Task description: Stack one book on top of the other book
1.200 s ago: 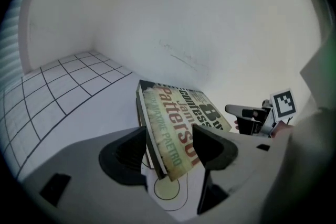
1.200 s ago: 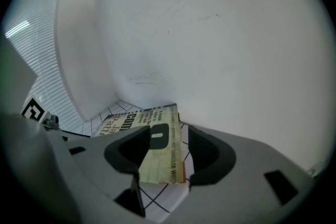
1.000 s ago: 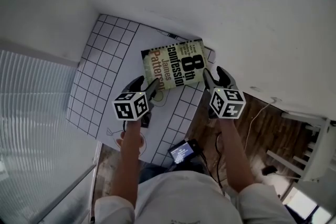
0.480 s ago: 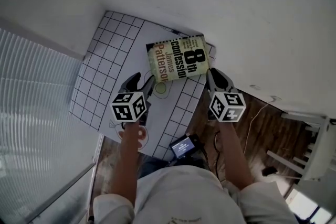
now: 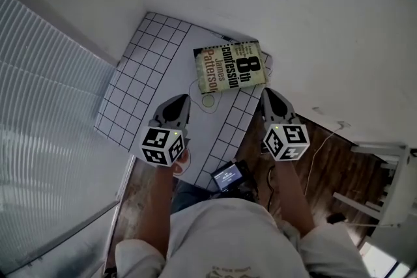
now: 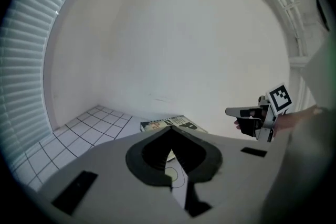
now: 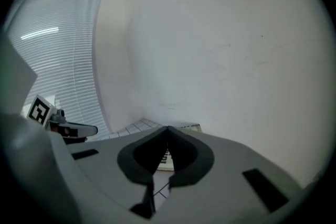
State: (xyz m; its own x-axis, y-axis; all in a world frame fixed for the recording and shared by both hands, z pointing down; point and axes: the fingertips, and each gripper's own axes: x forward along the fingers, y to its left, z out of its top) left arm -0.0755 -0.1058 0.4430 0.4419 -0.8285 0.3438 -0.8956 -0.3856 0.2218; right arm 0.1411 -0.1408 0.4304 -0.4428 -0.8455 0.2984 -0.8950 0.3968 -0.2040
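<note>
Hovering clear of the book (image 5: 230,66), both of your grippers are empty. Your left gripper (image 5: 178,101) sits just left of centre in the head view, over the gridded mat (image 5: 140,84). Its own view shows the two jaws pressed together tip to tip with nothing pinched between them. Your right gripper (image 5: 269,96) sits right of centre, over the mat's right edge, and its jaws are likewise closed on each other, gripping nothing. The book lies flat and cover up in the upper middle of the head view, at the far right corner of the mat, close to the white wall (image 5: 306,3). Only this top cover shows, so you cannot tell what lies under it. Both sets of tips point toward the book and stand apart from it, one to each side of a drawn circle (image 5: 208,101) on the mat. Blinds (image 5: 45,94) fill the left of the frame, and a small screen (image 5: 227,176) glows at lower centre beside the wooden floor (image 5: 329,153).
</note>
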